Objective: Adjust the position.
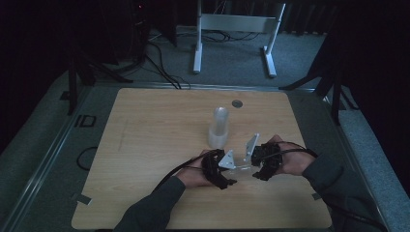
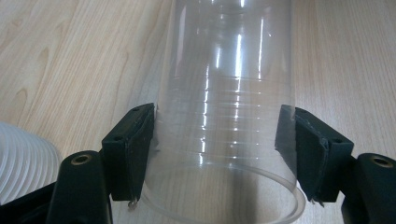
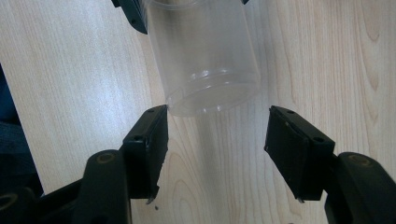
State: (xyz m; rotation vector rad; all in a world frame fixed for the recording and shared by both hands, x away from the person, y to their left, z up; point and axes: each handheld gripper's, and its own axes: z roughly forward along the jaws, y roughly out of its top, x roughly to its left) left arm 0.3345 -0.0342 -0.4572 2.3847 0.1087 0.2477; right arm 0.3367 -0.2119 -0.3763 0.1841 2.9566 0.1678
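The left gripper (image 1: pixel 231 175) holds a clear plastic cup (image 2: pixel 224 121) by its walls near the rim, both pads pressed against it, the cup lying level above the wooden table (image 1: pixel 145 145) between the two hands. The right gripper (image 1: pixel 255 170) faces the cup's closed base (image 3: pixel 212 95); its jaws stand apart, one pad tip just at the base's edge, the other clear of it, nothing clamped. A stack of pale cups (image 1: pixel 219 127) stands upright on the table just beyond both grippers.
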